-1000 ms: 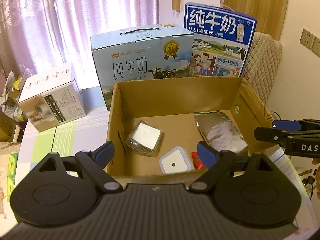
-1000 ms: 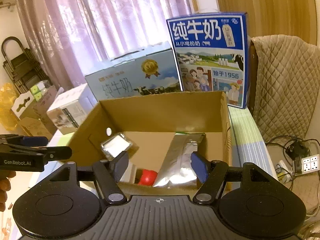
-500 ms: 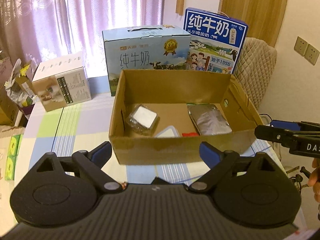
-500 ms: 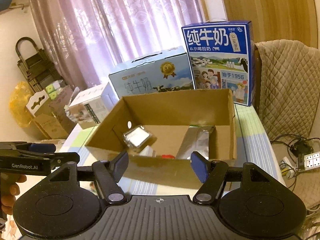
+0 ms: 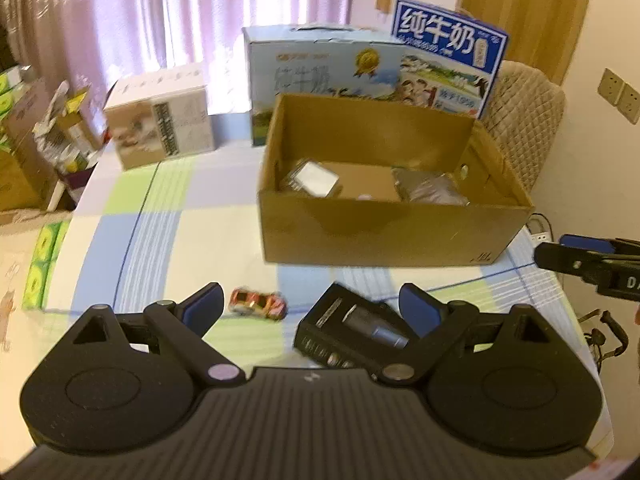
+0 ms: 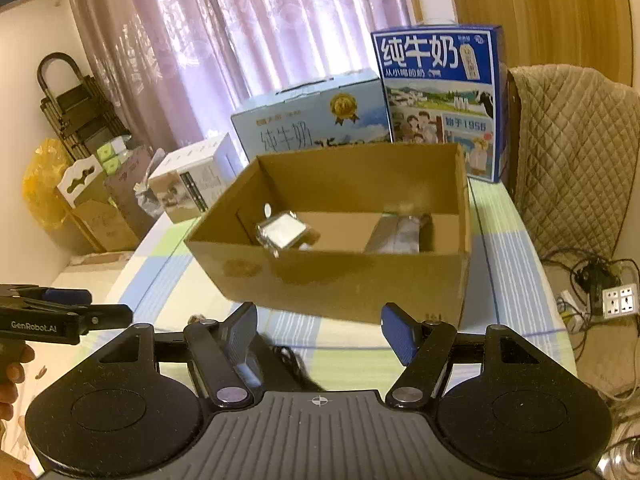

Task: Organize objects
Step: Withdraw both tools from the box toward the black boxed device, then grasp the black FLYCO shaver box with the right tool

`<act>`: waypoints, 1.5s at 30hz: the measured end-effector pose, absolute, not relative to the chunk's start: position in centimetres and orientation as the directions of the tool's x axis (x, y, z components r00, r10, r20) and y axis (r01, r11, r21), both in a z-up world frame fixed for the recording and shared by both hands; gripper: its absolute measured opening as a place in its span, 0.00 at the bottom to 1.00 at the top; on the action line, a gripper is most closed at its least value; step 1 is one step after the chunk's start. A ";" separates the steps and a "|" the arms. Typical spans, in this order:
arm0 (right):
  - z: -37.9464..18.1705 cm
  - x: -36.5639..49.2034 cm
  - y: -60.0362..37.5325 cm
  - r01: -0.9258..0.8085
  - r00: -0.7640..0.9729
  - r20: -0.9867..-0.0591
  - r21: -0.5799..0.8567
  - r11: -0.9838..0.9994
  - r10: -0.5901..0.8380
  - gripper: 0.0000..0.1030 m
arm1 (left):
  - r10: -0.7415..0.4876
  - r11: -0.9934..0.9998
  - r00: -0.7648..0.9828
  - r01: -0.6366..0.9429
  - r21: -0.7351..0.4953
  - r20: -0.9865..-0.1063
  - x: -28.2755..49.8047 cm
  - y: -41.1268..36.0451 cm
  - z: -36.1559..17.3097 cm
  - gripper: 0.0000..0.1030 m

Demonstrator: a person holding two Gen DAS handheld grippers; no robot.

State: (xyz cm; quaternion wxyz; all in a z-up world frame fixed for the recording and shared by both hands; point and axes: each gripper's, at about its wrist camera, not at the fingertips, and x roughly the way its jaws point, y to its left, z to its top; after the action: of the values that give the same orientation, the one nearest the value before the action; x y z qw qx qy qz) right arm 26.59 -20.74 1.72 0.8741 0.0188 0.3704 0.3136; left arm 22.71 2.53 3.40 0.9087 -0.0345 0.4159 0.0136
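Note:
An open cardboard box stands on the checked tablecloth. Inside lie a wrapped white square packet and a silver foil pouch. In front of the box, a small red and gold toy car and a black package rest on the cloth. My left gripper hangs open above them, the package just inside its right finger and untouched. In the right wrist view, my right gripper is open before the box, with a dark object low between its fingers, not gripped.
Two blue milk cartons stand behind the box, and a white carton sits to the left. A quilted chair is on the right, with cables and a power strip below. Floor clutter lies to the left.
Both grippers have drawn back from over the box toward the near table edge. The toy car and black package have come into view. The left gripper's jaws stand slightly wider.

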 end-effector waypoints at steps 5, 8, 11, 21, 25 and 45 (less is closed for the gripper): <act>0.7 25.7 -21.1 -0.534 0.505 -0.659 0.270 0.802 0.558 0.64 | 0.025 0.995 0.631 -0.091 -0.042 -0.775 21.1 3.6 2.5 0.90; 0.0 25.1 -21.0 -0.537 0.489 -0.674 0.269 0.800 0.554 0.64 | 0.033 0.994 0.613 -0.105 -0.040 -0.790 20.2 4.0 1.8 0.90; -0.5 24.7 -20.9 -0.540 0.472 -0.688 0.270 0.797 0.552 0.64 | 0.042 0.993 0.590 -0.117 -0.033 -0.806 19.5 4.2 1.0 0.90; -2.7 24.2 -19.7 -0.560 0.415 -0.728 0.269 0.784 0.546 0.64 | 0.044 0.990 0.528 -0.137 -0.033 -0.848 18.1 4.3 -1.3 0.90; -3.3 24.2 -19.0 -0.574 0.393 -0.739 0.267 0.774 0.547 0.64 | 0.044 0.990 0.515 -0.138 -0.032 -0.856 18.0 4.1 -1.8 0.90; -6.8 25.4 -14.2 -0.728 0.242 -0.751 0.278 0.627 0.614 0.83 | 0.056 0.982 0.450 -0.187 -0.033 -0.891 18.5 5.6 -4.6 0.90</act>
State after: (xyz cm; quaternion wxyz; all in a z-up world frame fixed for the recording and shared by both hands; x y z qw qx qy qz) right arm 25.42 -14.19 -6.81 0.7853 -0.0643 0.4434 0.4273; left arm 18.55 5.61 -4.56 0.8492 -0.0633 0.5194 0.0714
